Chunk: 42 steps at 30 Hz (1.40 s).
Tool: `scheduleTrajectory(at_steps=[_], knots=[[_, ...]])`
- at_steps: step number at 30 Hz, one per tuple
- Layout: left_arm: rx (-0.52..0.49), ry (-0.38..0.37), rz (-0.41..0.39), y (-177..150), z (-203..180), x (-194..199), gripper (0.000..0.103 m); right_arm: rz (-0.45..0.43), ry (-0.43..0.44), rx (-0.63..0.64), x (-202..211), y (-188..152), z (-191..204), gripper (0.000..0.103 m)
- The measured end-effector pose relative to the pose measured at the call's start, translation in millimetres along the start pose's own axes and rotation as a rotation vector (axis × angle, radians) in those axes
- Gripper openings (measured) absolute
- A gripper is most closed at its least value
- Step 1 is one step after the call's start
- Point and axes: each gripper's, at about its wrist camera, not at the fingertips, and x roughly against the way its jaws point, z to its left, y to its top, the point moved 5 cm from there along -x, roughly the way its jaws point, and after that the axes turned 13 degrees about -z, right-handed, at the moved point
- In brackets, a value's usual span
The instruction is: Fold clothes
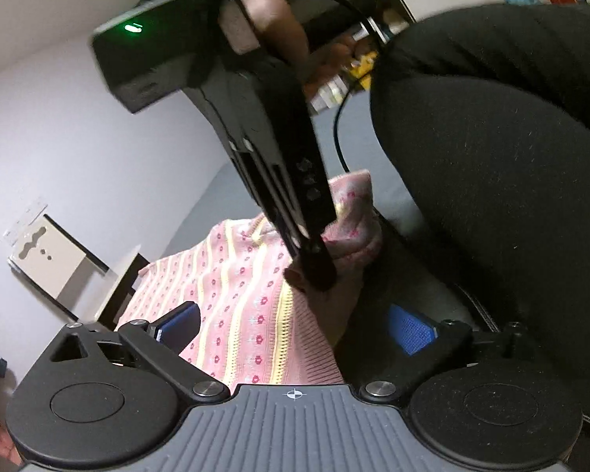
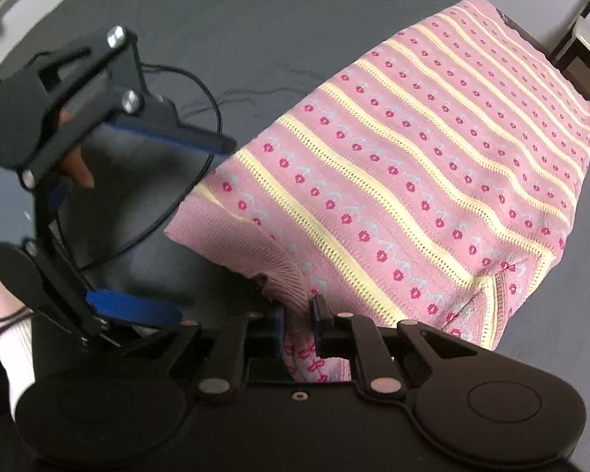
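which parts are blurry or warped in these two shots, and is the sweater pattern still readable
Left wrist view: the right gripper crossing the frame is motion-smeared, the wall edges bow from fisheye, and the pink sweater reads softly. Right wrist view: the left gripper is blurred, while the sweater stripes and flowers are sharp, curving toward the rim; the dark tablecloth is evenly lit, without glare.

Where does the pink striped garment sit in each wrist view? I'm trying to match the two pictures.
Left wrist view: the pink striped garment fills the lower middle, running up to where the right tool pinches it.
Right wrist view: it spreads across the centre and right, its near corner clamped in the right tool.
Shared landmark: the dark grey tabletop beneath it.
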Motion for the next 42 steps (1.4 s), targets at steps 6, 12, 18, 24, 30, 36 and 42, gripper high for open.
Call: scheduleTrajectory(at_steps=[6,12,18,24,30,36,42], knots=[[-0.069,0.005,0.124,-3.6,-7.6,-32.9,0.091,-0.052,0.014,-0.043,-5.3,3.2,-14.7,0.014],[0.006,-0.016,0.192,-7.2,-8.4,-56.2,0.03,-0.1,0.047,-0.069,3.6,-1.6,-20.1,0.014],[0.299,-0.011,0.169,-9.8,21.5,-49.0,0.007,-0.139,-0.01,-0.008,26.2,-4.5,-11.5,0.032],[0.513,0.032,0.126,-9.8,45.4,-37.9,0.007,-0.123,-0.261,0.232,29.0,-15.0,26.2,0.076],[0.612,0.059,0.093,-7.7,52.6,-32.3,0.006,-0.015,-0.48,0.32,-8.9,-19.6,66.6,0.081],[0.672,0.093,0.079,-40.1,68.4,-50.7,0.006,0.03,-0.659,0.496,-36.6,-18.2,66.1,0.077],[0.724,0.114,0.034,-59.1,86.1,-56.9,0.006,0.003,-0.73,0.646,-24.1,-33.8,49.1,0.054]])
